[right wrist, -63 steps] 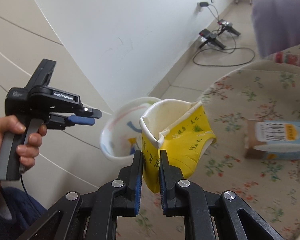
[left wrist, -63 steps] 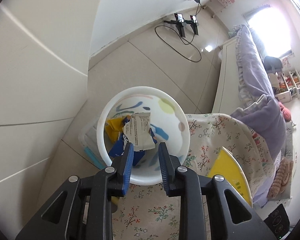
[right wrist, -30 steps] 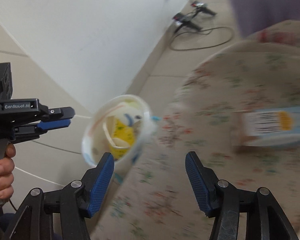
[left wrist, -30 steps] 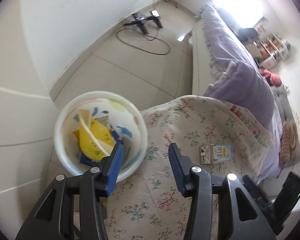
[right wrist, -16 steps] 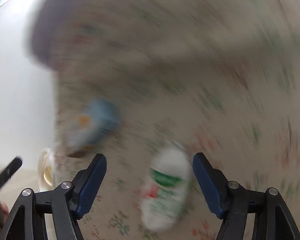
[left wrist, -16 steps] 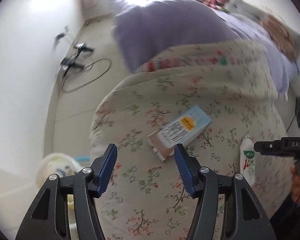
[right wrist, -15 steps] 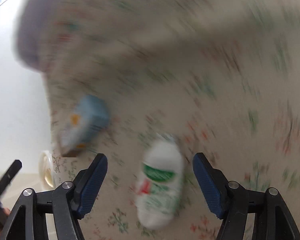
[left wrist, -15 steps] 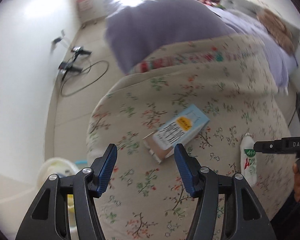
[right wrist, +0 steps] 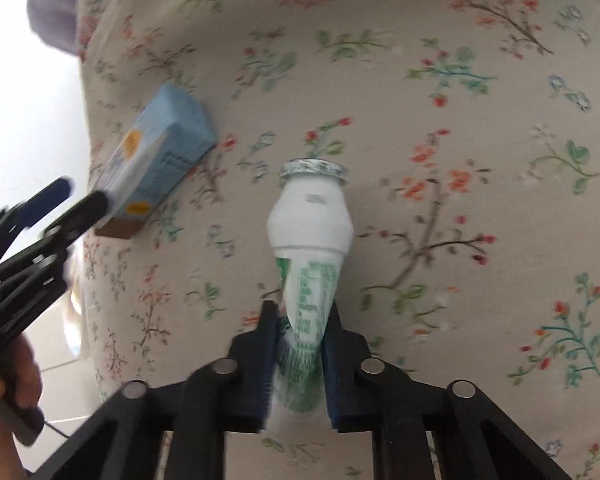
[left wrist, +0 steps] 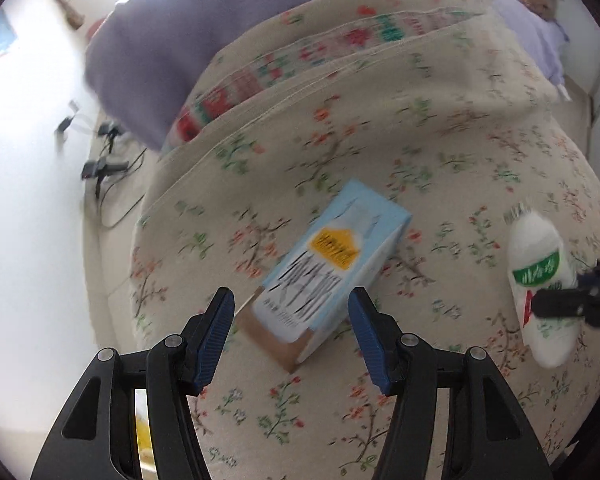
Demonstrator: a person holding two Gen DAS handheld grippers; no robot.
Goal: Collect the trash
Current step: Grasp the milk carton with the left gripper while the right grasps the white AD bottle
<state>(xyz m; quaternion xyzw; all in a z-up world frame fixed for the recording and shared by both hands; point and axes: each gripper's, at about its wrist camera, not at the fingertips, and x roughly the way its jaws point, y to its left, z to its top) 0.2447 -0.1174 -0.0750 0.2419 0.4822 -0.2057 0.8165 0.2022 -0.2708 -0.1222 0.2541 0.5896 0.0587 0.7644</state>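
A light blue carton [left wrist: 324, 268] lies on its side on the floral bedspread [left wrist: 440, 152]. My left gripper [left wrist: 291, 312] is open, its jaws either side of the carton's near end, just above it. A white yogurt bottle [right wrist: 310, 256] with a green label and foil lid lies on the bedspread; my right gripper [right wrist: 302, 320] is shut on its lower body. The bottle also shows in the left wrist view [left wrist: 538, 280], and the carton in the right wrist view [right wrist: 156, 164].
A purple duvet [left wrist: 204, 20] lies at the back of the bed. Cables and chargers [left wrist: 104, 168] lie on the tiled floor to the left. A yellow bit of the trash bin [left wrist: 142, 440] shows below the bed edge.
Both grippers swung from the white bin over to the bed. My left gripper came down over the carton. My right gripper closed on the yogurt bottle.
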